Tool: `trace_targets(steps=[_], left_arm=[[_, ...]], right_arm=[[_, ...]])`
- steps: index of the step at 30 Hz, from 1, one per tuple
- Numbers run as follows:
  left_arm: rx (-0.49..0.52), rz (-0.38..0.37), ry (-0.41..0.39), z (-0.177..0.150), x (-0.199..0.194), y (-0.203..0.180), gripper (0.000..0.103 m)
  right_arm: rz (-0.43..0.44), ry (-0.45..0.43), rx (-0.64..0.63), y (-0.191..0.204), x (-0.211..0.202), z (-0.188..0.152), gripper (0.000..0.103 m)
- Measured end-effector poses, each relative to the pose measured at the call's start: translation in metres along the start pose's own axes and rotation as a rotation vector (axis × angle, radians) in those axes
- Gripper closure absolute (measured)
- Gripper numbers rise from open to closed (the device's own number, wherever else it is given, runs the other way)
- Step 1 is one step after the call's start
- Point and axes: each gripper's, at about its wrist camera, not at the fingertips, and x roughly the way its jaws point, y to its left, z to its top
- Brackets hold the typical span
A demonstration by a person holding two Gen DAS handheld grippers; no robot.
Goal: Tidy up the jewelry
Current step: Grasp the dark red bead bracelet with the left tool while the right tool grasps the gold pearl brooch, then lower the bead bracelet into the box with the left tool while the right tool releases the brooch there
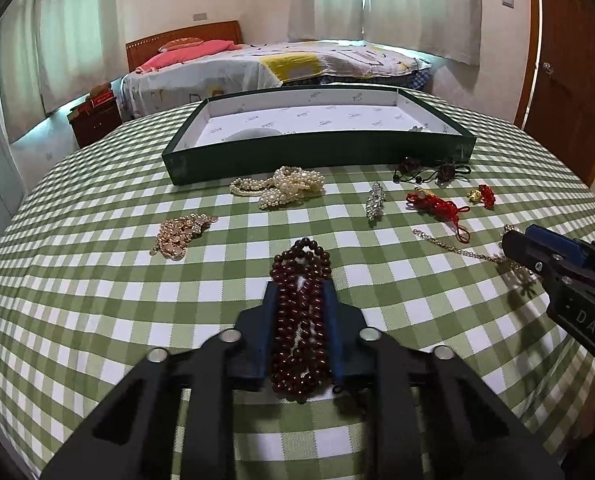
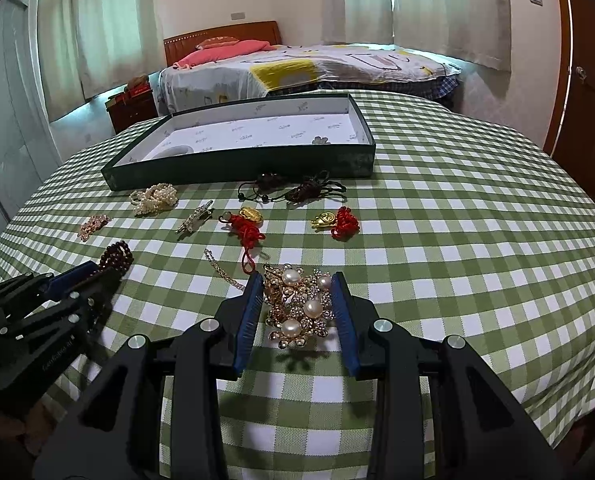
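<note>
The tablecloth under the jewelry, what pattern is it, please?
Green-and-white checks on the tablecloth, clearest in the right wrist view.

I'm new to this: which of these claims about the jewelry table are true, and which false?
1. The left gripper is closed on dark red bead strands. True.
2. The green box is already full of jewelry. False: no jewelry shows inside it.
3. The right gripper has a gold pearl brooch between its fingers. True.
4. The white pearl necklace lies in the box. False: it lies on the checked tablecloth.
</note>
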Motion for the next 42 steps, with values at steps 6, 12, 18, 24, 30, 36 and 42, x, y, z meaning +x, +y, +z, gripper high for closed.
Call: trace_targets(steps=[6, 12, 18, 24, 30, 36, 42], left_arm=[[0.0, -0.026, -0.011, 0.002, -0.004, 0.001, 0.091], [-0.007, -0.021, -0.06, 0.007, -0.017, 0.005, 0.091], [-0.019, -0.005, -0.137, 0.021, -0.036, 0.014, 0.091], [-0.05, -0.008, -0.197, 0.048, -0.049, 0.027, 0.091], [-0.075, -0.022, -0.229, 0.081, -0.046, 0.036, 0.091], [-0.086, -0.039, -0.245, 0.125, -0.026, 0.039, 0.091], [-0.079, -0.026, -0.245, 0.166, 0.012, 0.043, 0.091]], right_arm=[[-0.002, -0.003, -0.011, 0.002, -0.002, 0.001, 0.069], [0.001, -0.02, -0.02, 0.006, -0.008, 0.005, 0.069], [0.017, -0.06, -0.024, 0.013, -0.021, 0.019, 0.069], [0.043, -0.11, -0.014, 0.017, -0.033, 0.046, 0.069], [0.063, -0.166, -0.002, 0.02, -0.033, 0.084, 0.069], [0.07, -0.234, -0.008, 0.02, -0.017, 0.135, 0.069], [0.065, -0.255, -0.008, 0.016, 0.024, 0.185, 0.069]])
